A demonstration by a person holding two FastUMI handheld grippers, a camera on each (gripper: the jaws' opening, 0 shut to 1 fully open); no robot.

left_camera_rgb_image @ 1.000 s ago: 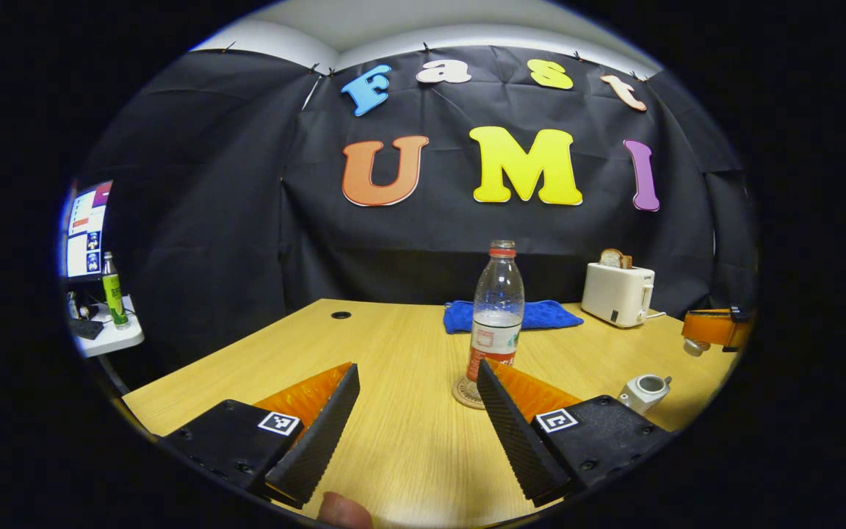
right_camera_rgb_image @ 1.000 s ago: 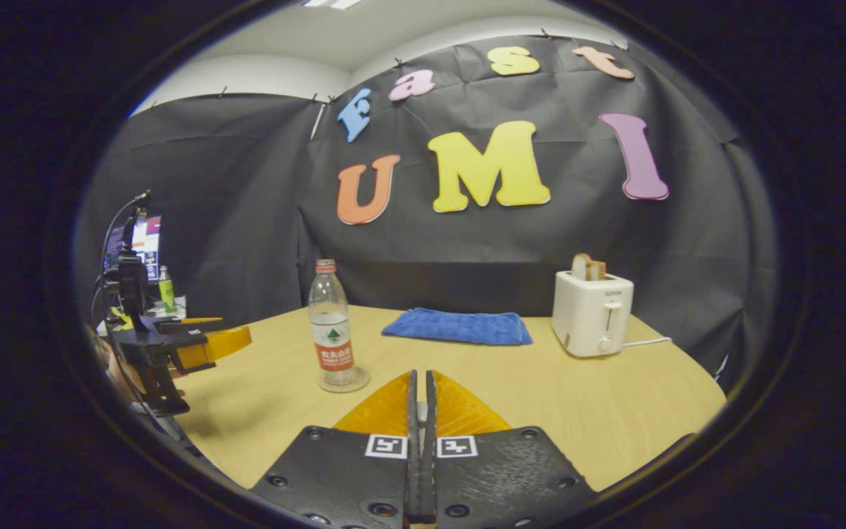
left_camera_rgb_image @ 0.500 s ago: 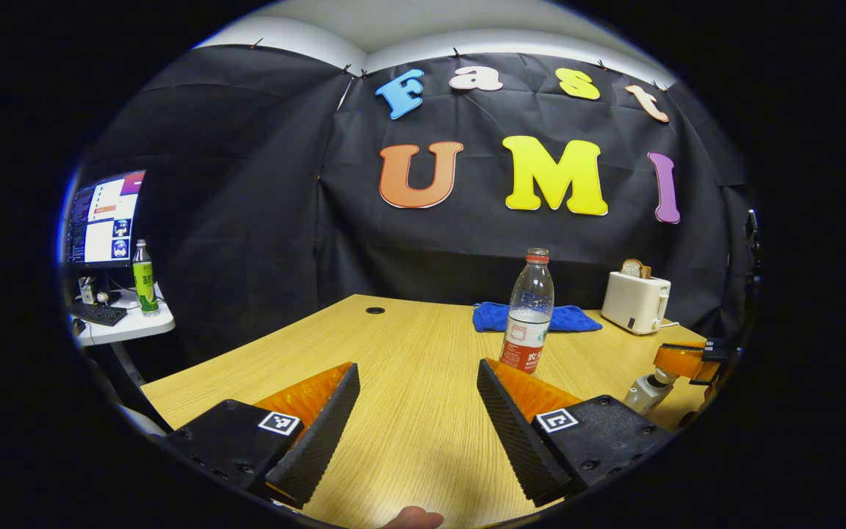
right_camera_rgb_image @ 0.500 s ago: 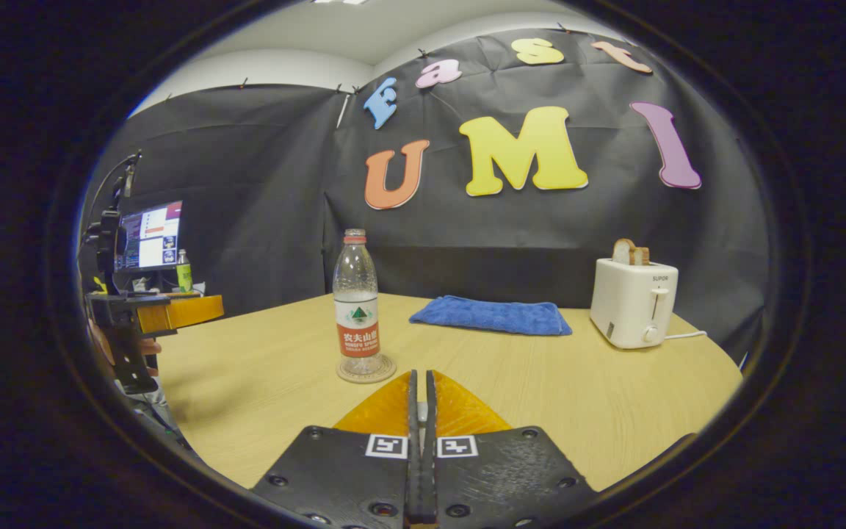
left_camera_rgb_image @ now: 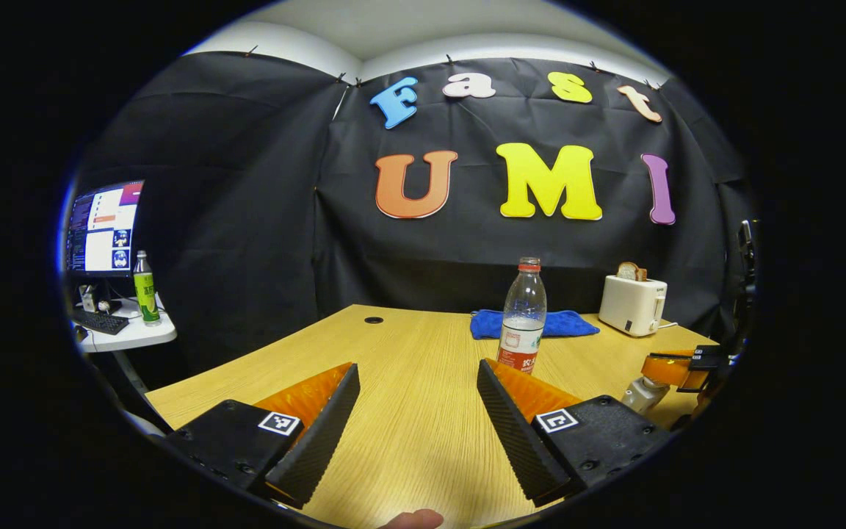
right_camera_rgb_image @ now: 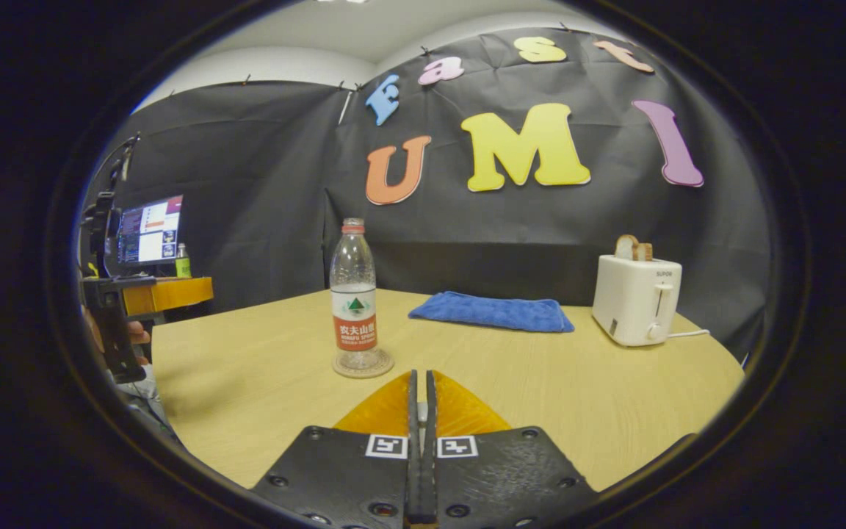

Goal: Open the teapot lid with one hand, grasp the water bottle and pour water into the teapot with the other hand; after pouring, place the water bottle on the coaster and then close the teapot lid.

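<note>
The bottle [right_camera_rgb_image: 354, 294] stands on the coaster [right_camera_rgb_image: 363, 364], so pouring looks done; the left tool [left_camera_rgb_image: 416, 419] gapes empty, the right tool [right_camera_rgb_image: 421, 411] is pressed together near the teapot [left_camera_rgb_image: 643, 393], its lid hidden.

A blue cloth [right_camera_rgb_image: 493, 311] lay at the far side of the wooden surface [right_camera_rgb_image: 599, 411] — right of it stood a white toaster [right_camera_rgb_image: 636, 300] holding bread [right_camera_rgb_image: 632, 248].

2 bottles [right_camera_rgb_image: 354, 294] [left_camera_rgb_image: 145, 287], 1 coaster [right_camera_rgb_image: 363, 365], 1 blue cloth [right_camera_rgb_image: 493, 311], 1 toaster [right_camera_rgb_image: 636, 300], 1 monitor [left_camera_rgb_image: 103, 228]
</note>
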